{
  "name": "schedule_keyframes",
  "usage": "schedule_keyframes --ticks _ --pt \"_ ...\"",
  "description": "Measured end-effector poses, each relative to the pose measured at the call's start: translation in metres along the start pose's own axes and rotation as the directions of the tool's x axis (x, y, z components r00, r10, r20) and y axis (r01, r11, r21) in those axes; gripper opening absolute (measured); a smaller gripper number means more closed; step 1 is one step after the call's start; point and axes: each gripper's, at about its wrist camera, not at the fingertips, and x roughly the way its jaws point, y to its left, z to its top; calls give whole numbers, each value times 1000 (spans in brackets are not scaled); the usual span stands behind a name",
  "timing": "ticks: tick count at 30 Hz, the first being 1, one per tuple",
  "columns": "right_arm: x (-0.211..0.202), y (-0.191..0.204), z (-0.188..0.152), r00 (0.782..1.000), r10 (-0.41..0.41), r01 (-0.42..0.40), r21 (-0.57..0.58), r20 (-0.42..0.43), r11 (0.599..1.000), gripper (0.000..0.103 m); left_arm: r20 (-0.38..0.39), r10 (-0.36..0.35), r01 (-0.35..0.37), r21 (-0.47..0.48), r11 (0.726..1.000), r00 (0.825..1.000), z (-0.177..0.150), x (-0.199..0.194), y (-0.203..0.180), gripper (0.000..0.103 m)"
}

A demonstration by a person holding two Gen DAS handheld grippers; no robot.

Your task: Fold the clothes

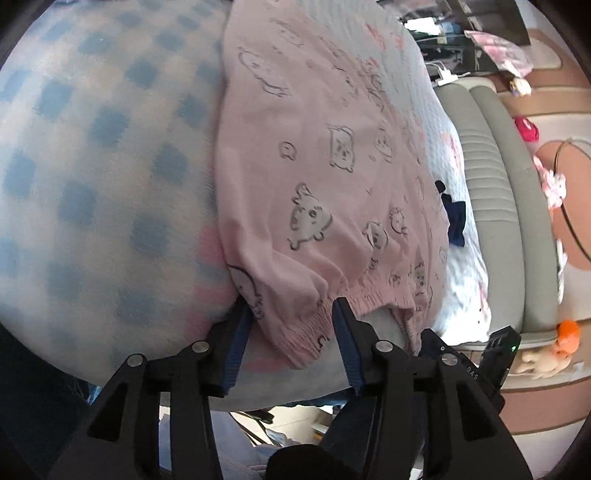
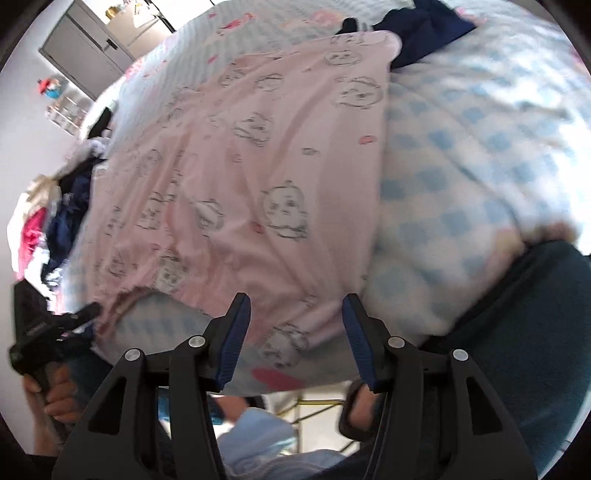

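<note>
A pink garment (image 1: 325, 155) printed with grey cartoon animals lies spread on a bed over a blue-and-white checked blanket (image 1: 92, 166). Its gathered elastic hem (image 1: 314, 325) sits between the fingers of my left gripper (image 1: 291, 314), whose jaws stand apart without pressing the cloth. In the right wrist view the same pink garment (image 2: 240, 166) fills the middle. My right gripper (image 2: 295, 306) hovers over its near edge with the jaws apart and cloth lying flat beneath them. The left gripper (image 2: 83, 314) shows at that view's lower left, held by a hand (image 2: 51, 395).
A dark blue garment (image 2: 424, 29) lies at the far end of the pink one. A heap of dark blue, pink and white clothes (image 2: 62, 206) sits at the bed's left side. A grey padded bed frame (image 1: 495, 192) and stuffed toys (image 1: 543, 358) flank the bed. A dark teal sleeve (image 2: 517, 332) is close at the right.
</note>
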Motion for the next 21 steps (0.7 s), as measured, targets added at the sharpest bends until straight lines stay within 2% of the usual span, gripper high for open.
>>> schedule_keyframes --ticks 1,2,4,5,6,7,8,11,13,14,16,17,19,21 --pt "2 -1 -1 1000 -23 23 -10 2 1000 60 4 -3 3 4 1000 1000 -2 -1 1 48" --pt "4 -2 -2 999 -46 46 -19 5 999 60 11 -12 12 4 1000 1000 -4 -2 6 46" --pt "10 -6 -1 1000 9 -9 8 -22 1000 61 32 -29 29 -3 1000 999 -7 -4 11 43" --pt "13 -8 -1 999 37 -36 22 -34 999 61 36 -41 41 -1 999 999 -10 -7 13 34" --pt "15 -7 -1 995 96 -94 47 -35 994 58 44 -60 59 7 998 997 -6 -5 9 29" --pt "16 -6 0 989 145 -143 67 -28 987 47 51 -78 78 15 997 996 -2 -3 5 27" --pt "17 -5 0 981 193 -191 87 -19 978 42 54 -95 94 22 995 994 1 -2 2 27" --pt "21 7 3 975 223 -222 77 -5 972 41 26 -105 104 27 994 994 7 8 -4 29" --pt "26 13 0 983 185 -184 32 -12 982 41 -6 -78 78 15 997 997 7 21 0 26" --pt "35 13 0 985 171 -170 30 -26 985 38 -12 -60 60 15 998 998 7 25 1 20" --pt "30 17 0 989 146 -146 8 -9 989 15 14 -23 22 49 999 1000 4 18 -6 14" --pt "28 19 0 991 134 -134 -3 -1 991 10 29 -4 2 74 997 1000 1 13 -12 12" --pt "4 22 1 994 102 -100 -48 51 994 6 49 18 -24 119 993 999 -4 -1 -21 12" --pt "-18 27 -2 989 124 -118 -68 86 991 5 58 27 -36 154 987 998 -9 -14 -28 11"
